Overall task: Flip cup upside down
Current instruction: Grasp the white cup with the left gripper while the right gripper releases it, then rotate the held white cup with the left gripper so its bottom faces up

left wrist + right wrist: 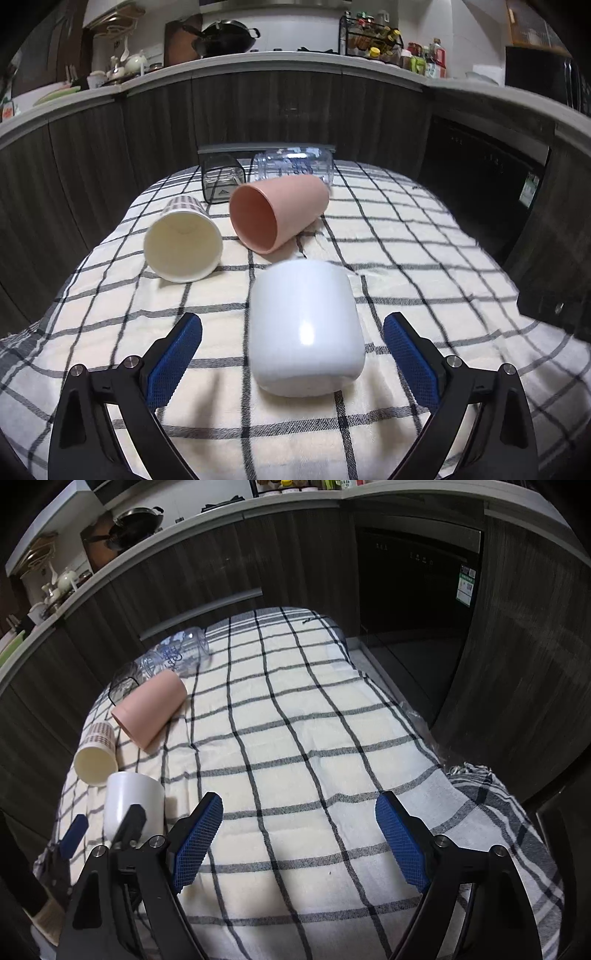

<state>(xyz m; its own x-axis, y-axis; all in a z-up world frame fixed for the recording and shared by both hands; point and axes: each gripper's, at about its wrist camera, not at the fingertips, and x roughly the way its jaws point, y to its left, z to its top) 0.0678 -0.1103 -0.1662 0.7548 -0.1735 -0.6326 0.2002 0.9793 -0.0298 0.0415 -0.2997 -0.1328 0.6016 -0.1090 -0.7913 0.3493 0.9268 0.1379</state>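
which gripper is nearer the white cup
Left. The left gripper is open with its fingers on either side of the white cup; the right gripper is open over bare cloth, off to the cup's right.

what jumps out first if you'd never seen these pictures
A white cup sits on the checked cloth right between the open fingers of the left claw, which do not touch it. Behind it a pink cup and a cream paper cup lie on their sides, mouths toward the camera. The right claw hangs open over bare cloth.
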